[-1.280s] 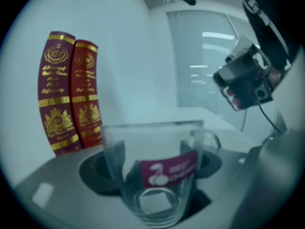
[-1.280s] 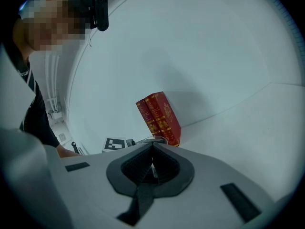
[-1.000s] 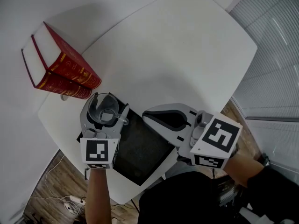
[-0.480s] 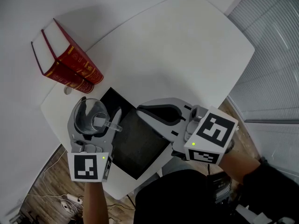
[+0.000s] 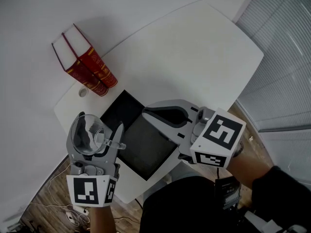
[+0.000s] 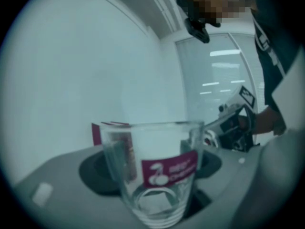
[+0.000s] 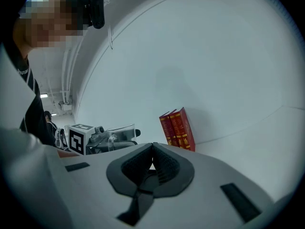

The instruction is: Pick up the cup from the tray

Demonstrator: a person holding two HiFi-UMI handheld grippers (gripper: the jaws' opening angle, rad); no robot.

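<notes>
A magenta label point(image 6: 169, 169) on the clear cup point(image 6: 153, 194), low in the centre of the left gripper view, carries a white cherry emblem and a line of white lettering too blurred to read. Two red books point(image 5: 87, 64), at upper left in the head view, show gold ornament on their spines, but no title can be made out there or in the right gripper view. Black-and-white square markers, without letters or numbers, cover the cube point(image 5: 92, 191) of the left gripper point(image 5: 92, 130) at lower left and the cube point(image 5: 218, 139) of the right gripper point(image 5: 148, 114) at lower right.
</notes>
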